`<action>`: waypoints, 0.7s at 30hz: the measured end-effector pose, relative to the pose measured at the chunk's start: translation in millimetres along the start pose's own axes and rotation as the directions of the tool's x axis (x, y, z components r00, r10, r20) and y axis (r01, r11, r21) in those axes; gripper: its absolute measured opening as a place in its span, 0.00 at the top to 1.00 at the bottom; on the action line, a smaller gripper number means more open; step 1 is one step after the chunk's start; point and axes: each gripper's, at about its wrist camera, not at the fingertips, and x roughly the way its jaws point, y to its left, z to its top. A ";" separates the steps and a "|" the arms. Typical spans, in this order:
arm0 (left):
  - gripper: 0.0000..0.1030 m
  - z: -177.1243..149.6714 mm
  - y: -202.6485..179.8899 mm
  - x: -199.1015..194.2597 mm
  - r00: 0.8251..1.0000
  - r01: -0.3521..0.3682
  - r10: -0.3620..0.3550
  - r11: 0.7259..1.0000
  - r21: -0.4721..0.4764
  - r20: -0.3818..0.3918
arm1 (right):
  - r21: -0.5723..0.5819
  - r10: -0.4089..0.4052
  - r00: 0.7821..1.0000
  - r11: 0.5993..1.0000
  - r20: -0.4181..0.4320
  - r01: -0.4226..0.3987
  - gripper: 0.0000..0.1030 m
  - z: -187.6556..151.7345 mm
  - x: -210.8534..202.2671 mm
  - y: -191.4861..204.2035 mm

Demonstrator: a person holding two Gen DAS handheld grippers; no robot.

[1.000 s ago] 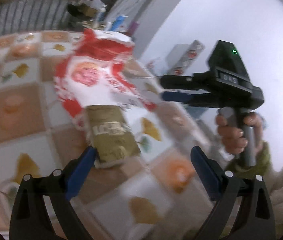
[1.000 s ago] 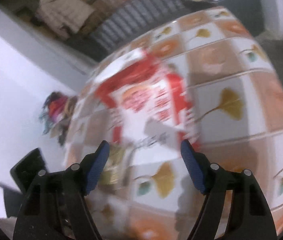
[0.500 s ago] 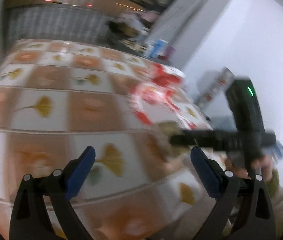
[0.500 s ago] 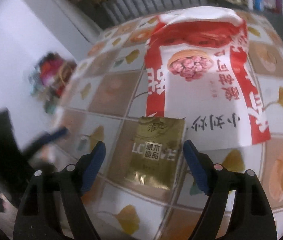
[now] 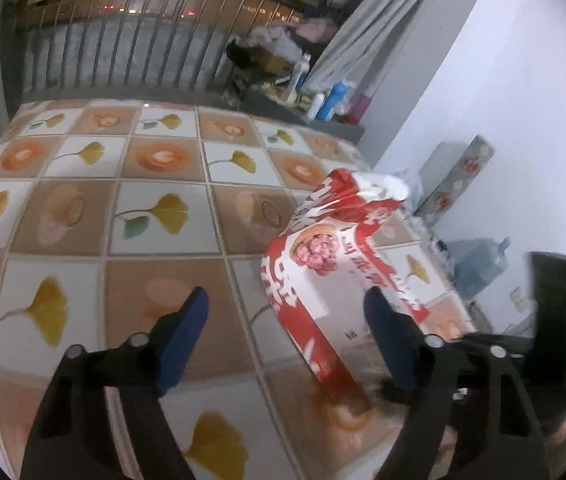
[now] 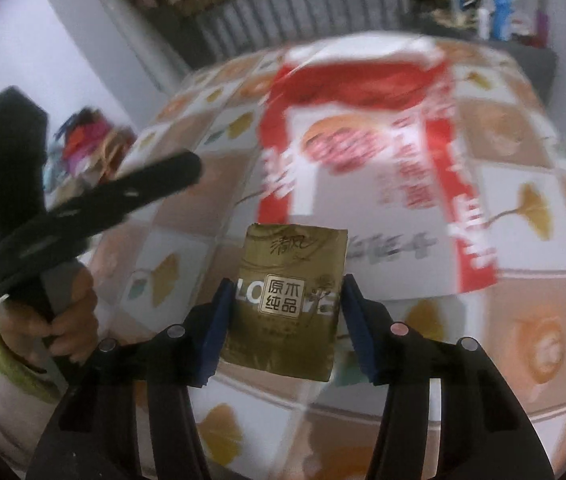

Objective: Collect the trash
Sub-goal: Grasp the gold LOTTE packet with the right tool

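Tiled surface by a white wall. Gold packet flat before the red bag, between right gripper jaws now closing, seemingly not yet clamped. Left gripper jaws narrowing, nothing clamped. Next, probably: pinch, lift, bag it.

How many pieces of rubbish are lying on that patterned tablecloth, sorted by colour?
Red and white: 1, the big snack bag
Gold: 1, the small packet, lying between the closing jaws of the right gripper
Total: 2
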 end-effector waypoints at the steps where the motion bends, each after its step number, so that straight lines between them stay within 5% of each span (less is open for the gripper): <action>1: 0.33 2.6 -0.1 7.0 1.000 -0.004 0.004 1.000 0.006 -0.015 | 0.010 -0.006 1.000 1.000 0.012 0.006 0.51 0.3 -3.3 -4.5; 5: 0.43 13.4 3.9 39.7 0.997 -0.022 0.023 1.000 0.011 -0.079 | 0.063 -0.071 0.997 0.996 0.034 0.068 0.51 3.4 -2.1 -32.0; 8: 0.57 16.2 10.9 59.8 0.992 -0.003 0.000 1.000 -0.023 -0.123 | 0.139 -0.013 1.000 0.990 0.013 0.011 0.52 -0.3 9.6 -53.6; 15: 0.66 9.7 25.6 59.3 0.984 0.137 -0.157 0.970 -0.200 -0.087 | 0.152 0.028 0.998 0.988 0.052 -0.036 0.52 -4.5 9.2 -61.4; 19: 0.66 9.1 34.7 44.6 0.959 0.274 -0.284 0.921 -0.278 0.007 | 0.159 0.043 0.997 0.986 0.061 -0.052 0.52 -5.2 11.1 -63.0; 21: 0.66 9.4 39.6 39.9 0.933 0.354 -0.356 0.880 -0.317 0.054 | 0.166 0.051 0.996 0.984 0.067 -0.061 0.52 -6.1 10.4 -64.6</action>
